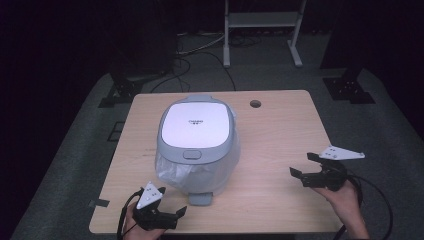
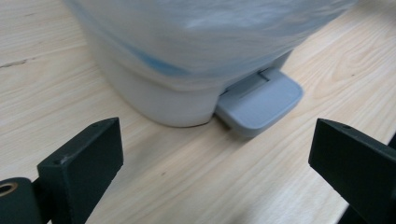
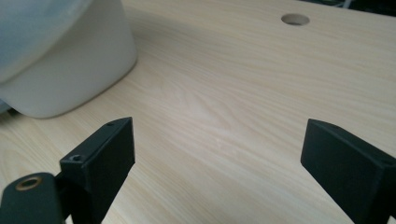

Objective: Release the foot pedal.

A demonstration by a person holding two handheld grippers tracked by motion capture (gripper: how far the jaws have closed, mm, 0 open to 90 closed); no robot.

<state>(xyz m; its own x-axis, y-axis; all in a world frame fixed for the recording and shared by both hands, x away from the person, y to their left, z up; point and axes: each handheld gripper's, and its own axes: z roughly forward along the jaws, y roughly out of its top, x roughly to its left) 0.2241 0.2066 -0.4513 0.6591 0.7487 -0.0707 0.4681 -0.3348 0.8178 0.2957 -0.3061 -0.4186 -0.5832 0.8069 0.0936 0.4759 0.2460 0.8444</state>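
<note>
At the near left corner of the table (image 1: 280, 130), we held the left hand-held gripper (image 1: 172, 202) low over the wood, its jaws spread wide and holding nothing. It pointed right and forward at the pedal bin (image 1: 197, 142), which stood just ahead of it, near but apart. In the left gripper view, the bin's pale base (image 2: 159, 100) and its grey foot pedal (image 2: 261, 102) lay on the table just beyond the open jaws, the pedal sticking out toward our side. A clear plastic liner (image 1: 175, 170) hung down the bin's front below the closed white lid (image 1: 197, 125). The bin sat left of the table's middle. To the right, a round cable hole (image 1: 255, 104) showed near the far edge. At the near right, our right hand-held gripper (image 1: 302, 165) hovered with its jaws likewise spread and empty, aimed left toward the bin and well apart from it.
</note>
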